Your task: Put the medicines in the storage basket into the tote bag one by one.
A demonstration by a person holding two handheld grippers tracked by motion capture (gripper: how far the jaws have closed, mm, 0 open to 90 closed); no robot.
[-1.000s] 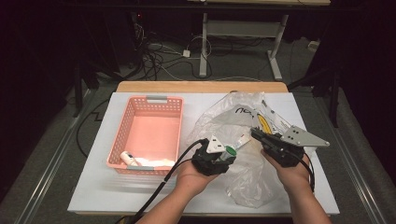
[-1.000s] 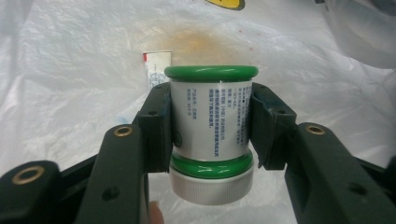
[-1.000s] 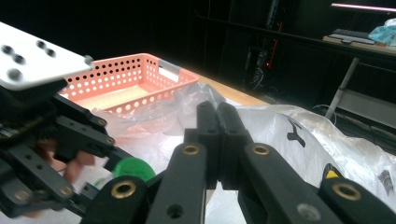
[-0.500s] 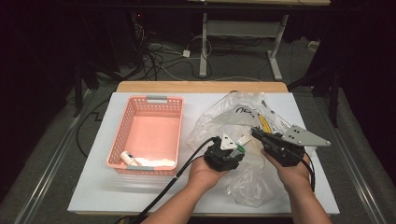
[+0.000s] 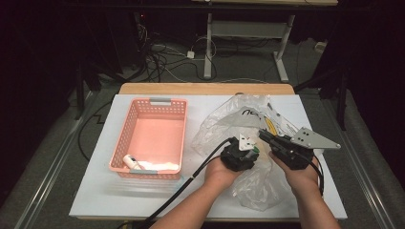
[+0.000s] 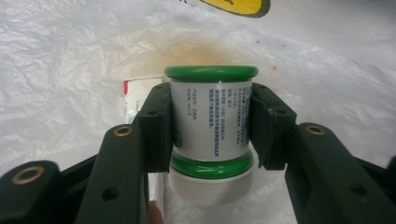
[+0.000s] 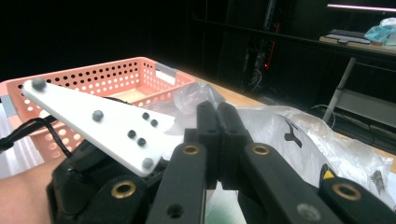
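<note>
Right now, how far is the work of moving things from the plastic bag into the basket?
One small item already lies in the pink basket. The left gripper holds a green-rimmed bottle at the plastic bag; the right gripper looks shut. The bottle still must reach the basket.

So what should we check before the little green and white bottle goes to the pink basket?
1. Left gripper jaws shut on the bottle, one each side: ok.
2. Bottle sits straight between the jaws, not tilted: ok.
3. Bottle is clear of the plastic bag: cannot tell, bag lies right behind it.
4. Right gripper jaws together, pinching the bag: cannot tell.
5. Pink basket has bare floor for it: ok, a small tube lies at the near end.
</note>
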